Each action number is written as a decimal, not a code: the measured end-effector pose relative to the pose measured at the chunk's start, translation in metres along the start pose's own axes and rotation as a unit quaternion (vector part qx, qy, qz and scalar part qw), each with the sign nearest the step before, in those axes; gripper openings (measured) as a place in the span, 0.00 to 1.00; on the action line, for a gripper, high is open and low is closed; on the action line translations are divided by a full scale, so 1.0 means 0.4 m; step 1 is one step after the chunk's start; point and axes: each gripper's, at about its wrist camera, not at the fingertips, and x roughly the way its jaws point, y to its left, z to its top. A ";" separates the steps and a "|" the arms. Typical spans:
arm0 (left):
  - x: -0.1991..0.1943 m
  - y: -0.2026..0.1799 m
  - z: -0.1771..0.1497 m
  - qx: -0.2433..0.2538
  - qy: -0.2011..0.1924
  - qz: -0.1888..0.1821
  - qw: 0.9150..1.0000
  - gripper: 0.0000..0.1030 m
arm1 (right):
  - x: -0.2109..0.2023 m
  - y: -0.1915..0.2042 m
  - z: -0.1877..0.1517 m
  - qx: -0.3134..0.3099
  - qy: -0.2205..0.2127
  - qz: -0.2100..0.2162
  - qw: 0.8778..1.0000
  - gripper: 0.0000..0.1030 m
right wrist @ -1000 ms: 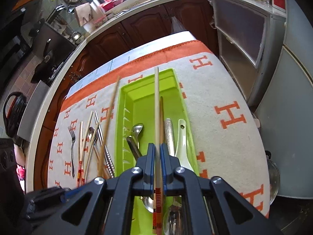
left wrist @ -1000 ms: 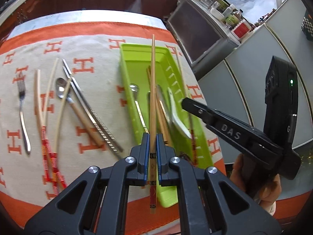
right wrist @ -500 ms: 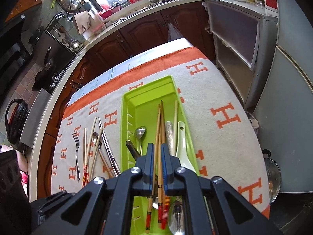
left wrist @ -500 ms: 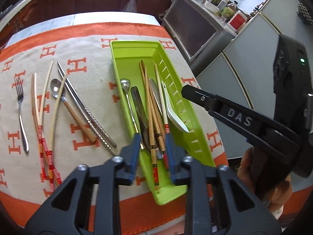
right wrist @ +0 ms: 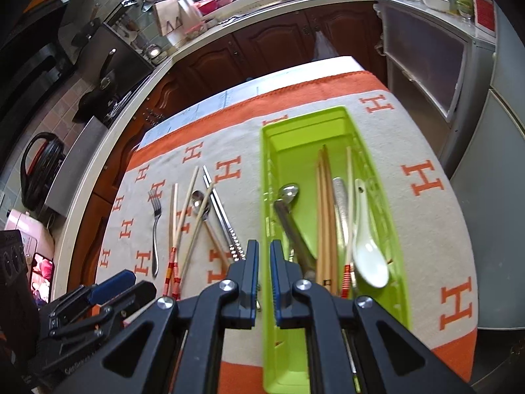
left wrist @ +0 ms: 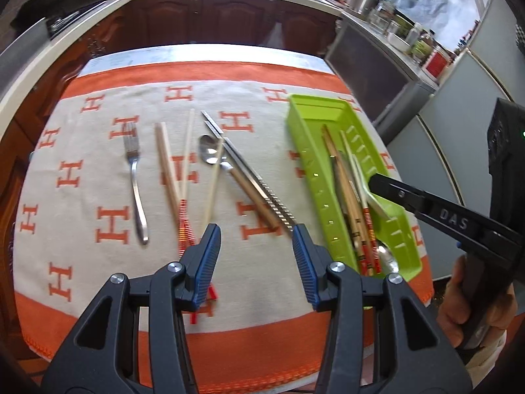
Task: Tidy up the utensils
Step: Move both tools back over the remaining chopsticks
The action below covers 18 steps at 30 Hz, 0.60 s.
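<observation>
A lime-green tray point(left wrist: 315, 177) point(right wrist: 269, 170) lies on the right of the cloth. It holds wooden chopsticks point(right wrist: 325, 216), a white ceramic spoon point(right wrist: 364, 243) and a metal spoon point(right wrist: 288, 193). Left of it on the cloth lie a fork point(left wrist: 134, 177), pale chopsticks with red-banded ends point(left wrist: 170, 170), a wooden-handled spoon point(left wrist: 210, 154) and metal chopsticks point(left wrist: 249, 177). My left gripper point(left wrist: 256, 239) hovers over the cloth near their close ends, its jaws opening with nothing between them. My right gripper point(right wrist: 264, 246) is shut and empty above the tray's left rim.
An orange-and-beige cloth point(left wrist: 98, 197) with H marks covers the table; its front edge is close below the grippers. Dark wooden cabinets point(right wrist: 279, 42) run behind, and a grey cabinet point(right wrist: 426, 65) stands to the right. A hand point(left wrist: 459, 295) holds the right gripper.
A second ago each gripper held a chopstick over the tray; both chopsticks now lie in it. The left gripper opened and swung left over the loose utensils. The right gripper drifted towards the tray's left rim.
</observation>
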 end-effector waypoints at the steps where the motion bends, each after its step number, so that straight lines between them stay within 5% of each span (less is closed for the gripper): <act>1: -0.006 0.017 -0.003 -0.001 -0.004 0.007 1.000 0.41 | 0.003 0.009 -0.003 -0.004 0.002 0.001 1.000 0.07; 8: -0.032 0.115 -0.026 -0.012 -0.021 0.043 0.999 0.41 | 0.035 0.078 -0.019 -0.031 0.023 0.004 0.999 0.07; 18: -0.014 0.246 -0.038 -0.045 -0.015 0.044 0.998 0.41 | 0.095 0.146 -0.031 -0.065 0.048 0.004 0.997 0.07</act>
